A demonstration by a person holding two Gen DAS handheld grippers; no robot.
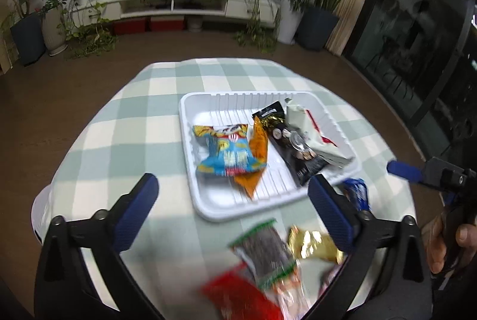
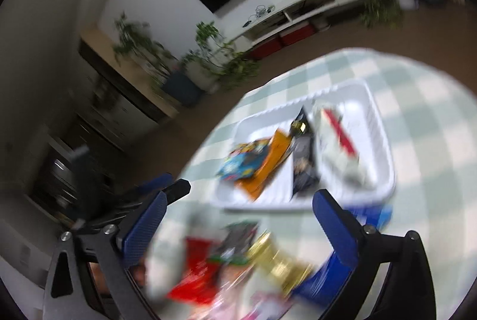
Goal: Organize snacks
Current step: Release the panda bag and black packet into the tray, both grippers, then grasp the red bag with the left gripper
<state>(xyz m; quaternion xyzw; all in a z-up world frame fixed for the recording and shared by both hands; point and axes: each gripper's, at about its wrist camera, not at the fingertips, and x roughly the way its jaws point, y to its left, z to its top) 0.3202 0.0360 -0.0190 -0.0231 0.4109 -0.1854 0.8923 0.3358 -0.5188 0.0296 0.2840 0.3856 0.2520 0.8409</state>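
Loose snack packets lie closest to the lenses, blurred at the near edge of the worktop (image 1: 125, 111): a red packet (image 1: 238, 294), a dark packet with green edging (image 1: 263, 253) partly over it, and a gold wrapper (image 1: 313, 244) just beside that one. Over them hover the left tongs (image 1: 232, 200), blue pads spread wide with nothing between them. In the right wrist view the right tongs (image 2: 238, 218) are likewise wide apart and empty above the same heap, where the red packet (image 2: 195, 272), the gold wrapper (image 2: 277, 263) and a blue packet (image 2: 322, 278) by the right-hand pad all smear with motion. Beyond the heap a white ribbed tray (image 1: 205, 200) sits on the green-and-white checked cloth that covers the worktop. Inside it, toward its left, a blue and yellow bag (image 1: 228, 154) lies on an orange packet (image 1: 256, 159); to the right of these a black packet (image 1: 292, 141) leans against a white packet with a red stripe (image 1: 313, 129) by the tray's right wall. A small blue wrapper (image 1: 357, 191) lies on the cloth just outside the tray's near right corner. At the right edge of the left wrist view the other tool shows, one blue pad (image 1: 404, 171) pointing inward, with the person's hand (image 1: 444, 242) on its grip. Potted plants (image 1: 86, 12) and a low white shelf (image 1: 184, 1) stand along the far wall.
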